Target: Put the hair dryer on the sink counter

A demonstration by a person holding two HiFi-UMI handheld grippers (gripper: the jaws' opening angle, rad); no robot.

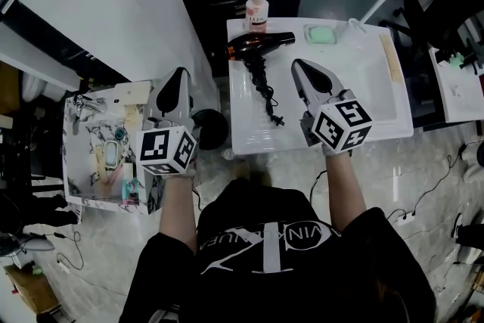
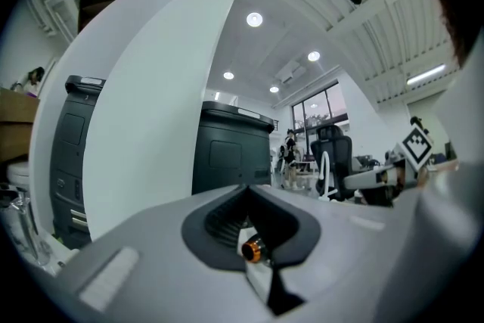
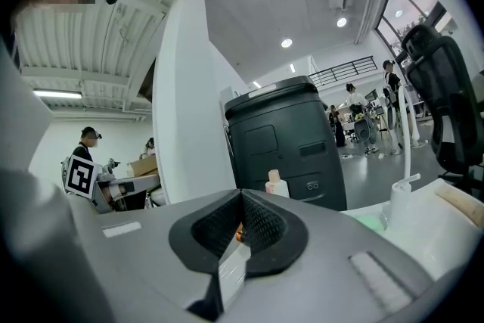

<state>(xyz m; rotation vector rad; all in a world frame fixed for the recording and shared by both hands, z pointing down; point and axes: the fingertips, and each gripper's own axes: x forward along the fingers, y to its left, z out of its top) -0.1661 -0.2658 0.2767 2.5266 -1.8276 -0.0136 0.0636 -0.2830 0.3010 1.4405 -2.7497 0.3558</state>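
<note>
The black and copper hair dryer (image 1: pixel 261 44) is seen lying on its side at the far left of the white table (image 1: pixel 363 87). Its black cord (image 1: pixel 265 87) is trailed toward the near edge and ends in a plug. It is held by neither gripper.

The right hand-held gripper (image 1: pixel 296 63) (image 3: pixel 240 193) is held over the table, just right of the cord and near the dryer. Its jaws are pressed together with nothing between them. A pink bottle with a white cap (image 1: pixel 256 11) (image 3: pixel 277 184) is stood at the far edge behind the dryer. A pale green pad in a dish (image 1: pixel 322 34) is placed to its right.

The left hand-held gripper (image 1: pixel 180 72) (image 2: pixel 246 189) is held off the table's left side, over the right edge of the marble-patterned sink unit (image 1: pixel 89 141). Its jaws are likewise closed on nothing. The sink unit is set well apart from the dryer. A dark grey cabinet (image 2: pixel 231 155) (image 3: pixel 287 140) is seen beyond both grippers.
</note>
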